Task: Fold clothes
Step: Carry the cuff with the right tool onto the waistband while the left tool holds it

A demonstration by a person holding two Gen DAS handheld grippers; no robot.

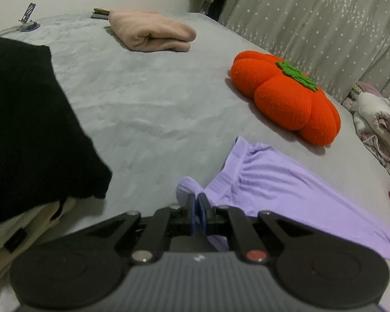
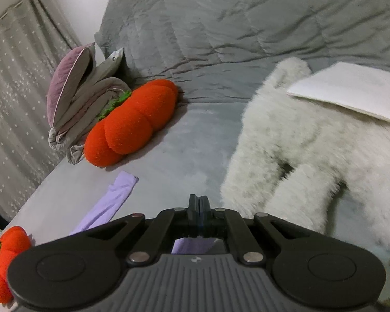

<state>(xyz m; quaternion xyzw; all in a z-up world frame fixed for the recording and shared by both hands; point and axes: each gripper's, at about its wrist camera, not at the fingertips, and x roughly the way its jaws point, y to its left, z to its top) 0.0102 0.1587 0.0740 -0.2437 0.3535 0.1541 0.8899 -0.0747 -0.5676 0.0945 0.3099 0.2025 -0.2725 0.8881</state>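
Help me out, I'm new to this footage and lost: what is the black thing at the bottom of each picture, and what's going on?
It is a hand-held two-finger gripper with a camera on it; a person carries one in each hand. One picture looks along the left gripper, the other along the right gripper. Both are shut. The left one pinches a bunched bit of a lilac garment spread over a grey bed; the same garment shows under the right gripper, but its grip is hidden. Also on the bed: orange pumpkin cushions, a folded pink garment, a black garment and a fluffy white garment.
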